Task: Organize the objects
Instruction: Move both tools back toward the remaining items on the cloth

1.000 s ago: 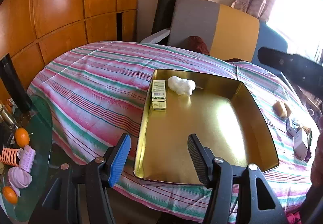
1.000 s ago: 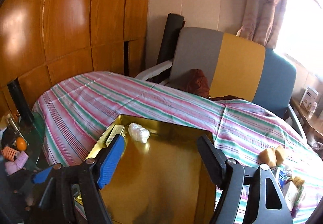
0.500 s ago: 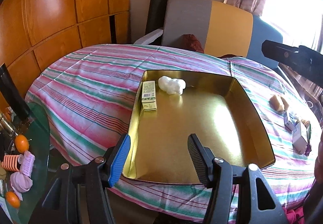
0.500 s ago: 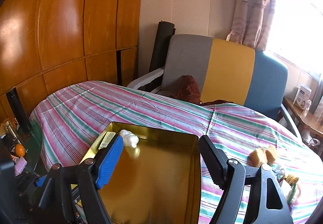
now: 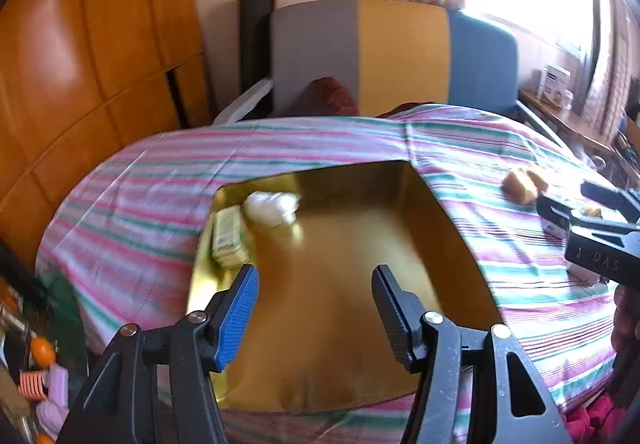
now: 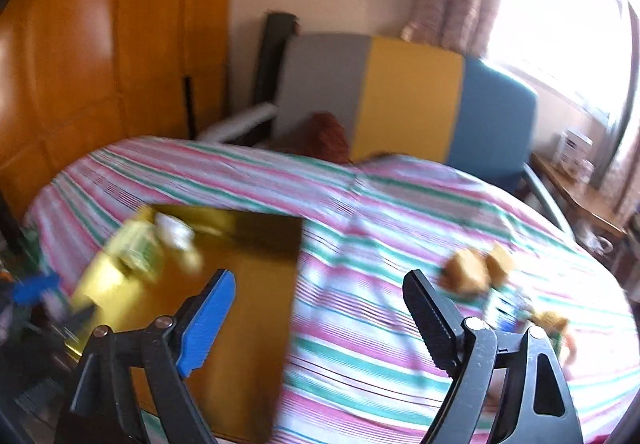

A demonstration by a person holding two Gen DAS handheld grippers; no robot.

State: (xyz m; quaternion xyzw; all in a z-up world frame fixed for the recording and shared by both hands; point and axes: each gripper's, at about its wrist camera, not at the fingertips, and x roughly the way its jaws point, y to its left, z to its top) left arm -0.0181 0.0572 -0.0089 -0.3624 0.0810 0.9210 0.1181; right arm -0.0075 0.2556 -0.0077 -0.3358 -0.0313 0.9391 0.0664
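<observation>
A gold tray [image 5: 452,236] lies on the striped tablecloth [image 5: 140,204]. In its far left corner are a small green box [image 5: 228,236] and a white crumpled lump [image 5: 272,206]. My left gripper [image 5: 314,298] is open and empty, above the tray's near part. My right gripper [image 6: 318,308] is open and empty, over the tray's right edge [image 6: 294,284]; it also shows at the right of the left wrist view [image 5: 576,204]. Two tan blocks [image 6: 476,270] and small loose items [image 6: 548,320] lie on the cloth to the right.
A grey, yellow and blue chair [image 5: 392,56] stands behind the table. Wooden panels [image 5: 80,56] line the left wall. A glass side table with oranges [image 5: 42,350] and pink items [image 5: 52,392] stands low on the left. A side shelf [image 6: 580,196] is under the window.
Both cameras have swung to the right. My right gripper has moved right, from over the tray toward the tan blocks and small items. Nothing was picked up; both grippers stay open.
</observation>
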